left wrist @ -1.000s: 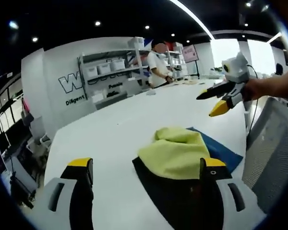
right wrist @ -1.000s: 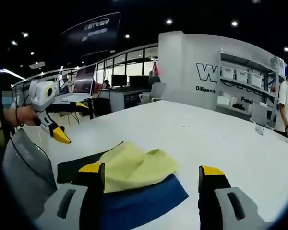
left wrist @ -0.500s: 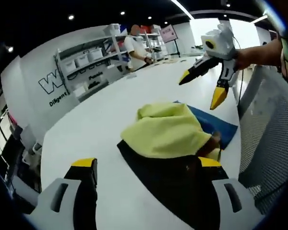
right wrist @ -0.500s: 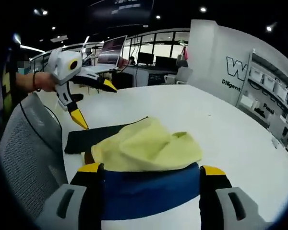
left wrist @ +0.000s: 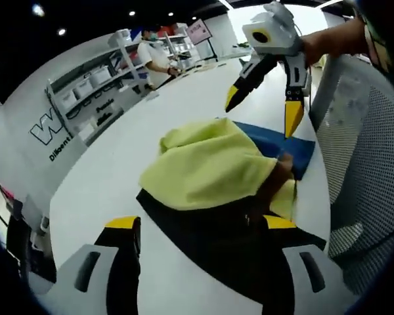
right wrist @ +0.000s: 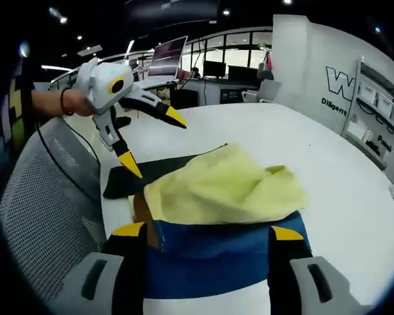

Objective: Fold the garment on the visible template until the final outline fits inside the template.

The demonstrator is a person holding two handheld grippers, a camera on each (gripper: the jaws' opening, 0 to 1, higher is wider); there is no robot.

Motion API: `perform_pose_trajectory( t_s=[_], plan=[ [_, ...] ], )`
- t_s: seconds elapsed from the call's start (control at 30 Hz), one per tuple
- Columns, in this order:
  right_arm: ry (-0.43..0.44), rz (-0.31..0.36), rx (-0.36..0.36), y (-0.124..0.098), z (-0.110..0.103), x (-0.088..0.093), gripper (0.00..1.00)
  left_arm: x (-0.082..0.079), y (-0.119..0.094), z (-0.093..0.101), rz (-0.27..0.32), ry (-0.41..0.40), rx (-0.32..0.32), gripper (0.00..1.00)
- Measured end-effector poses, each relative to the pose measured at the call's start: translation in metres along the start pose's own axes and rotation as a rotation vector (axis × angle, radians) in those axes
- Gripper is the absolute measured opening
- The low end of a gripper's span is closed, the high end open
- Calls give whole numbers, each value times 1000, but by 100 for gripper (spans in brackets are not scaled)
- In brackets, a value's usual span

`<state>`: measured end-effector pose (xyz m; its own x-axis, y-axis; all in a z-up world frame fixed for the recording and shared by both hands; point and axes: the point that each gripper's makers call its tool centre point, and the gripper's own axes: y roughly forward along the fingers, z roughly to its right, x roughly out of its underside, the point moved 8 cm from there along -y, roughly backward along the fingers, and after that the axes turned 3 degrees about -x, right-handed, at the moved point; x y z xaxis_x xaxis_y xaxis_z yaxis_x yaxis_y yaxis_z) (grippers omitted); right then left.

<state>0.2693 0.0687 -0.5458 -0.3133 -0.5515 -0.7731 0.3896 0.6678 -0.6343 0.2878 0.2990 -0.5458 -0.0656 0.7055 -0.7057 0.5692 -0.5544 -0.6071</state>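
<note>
Both grippers, left gripper (right wrist: 151,146) and right gripper (left wrist: 262,110), spread wide, empty, above the bunched yellow garment (left wrist: 207,167). Risk: grabbing several layers, dragging it off the dark template (left wrist: 203,243).

L gripper (right wrist: 153,142) & R gripper (left wrist: 261,106) both w/ jaws apart, holding nothing.

Yellow garment (left wrist: 210,167) bunched, lying across black-and-blue template (right wrist: 210,252) on white table.
</note>
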Motion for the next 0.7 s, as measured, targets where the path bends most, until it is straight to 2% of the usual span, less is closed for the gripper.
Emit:
perform_pose_trajectory(
  t_s=[0.07, 0.17, 0.2, 0.27, 0.4, 0.53, 0.63, 0.7],
  plan=[
    [-6, -11, -23, 2, -4, 1, 71, 0, 2, 2, -3, 24, 19, 64],
    [-7, -35, -51, 7, -11, 5, 72, -1, 3, 3, -2, 30, 20, 47],
    [-20, -40, -65, 8, -15, 6, 71, -5, 2, 3, 17, 67, 57, 45],
    [-42, -53, -80, 10, -18, 7, 67, -4, 4, 5, 16, 51, 76, 46],
    [-75, -79, -108, 14, -24, 10, 62, -1, 8, 10, 1, 88, 114, 45],
    [-90, -89, -142, 16, -27, 12, 51, 2, 14, 12, -25, 76, 141, 47],
    [-88, -100, -154, 17, -27, 14, 40, 2, 16, 14, -28, 75, 158, 44],
    [-85, -104, -160, 18, -27, 15, 38, 2, 19, 15, -31, 81, 169, 42]
  ],
)
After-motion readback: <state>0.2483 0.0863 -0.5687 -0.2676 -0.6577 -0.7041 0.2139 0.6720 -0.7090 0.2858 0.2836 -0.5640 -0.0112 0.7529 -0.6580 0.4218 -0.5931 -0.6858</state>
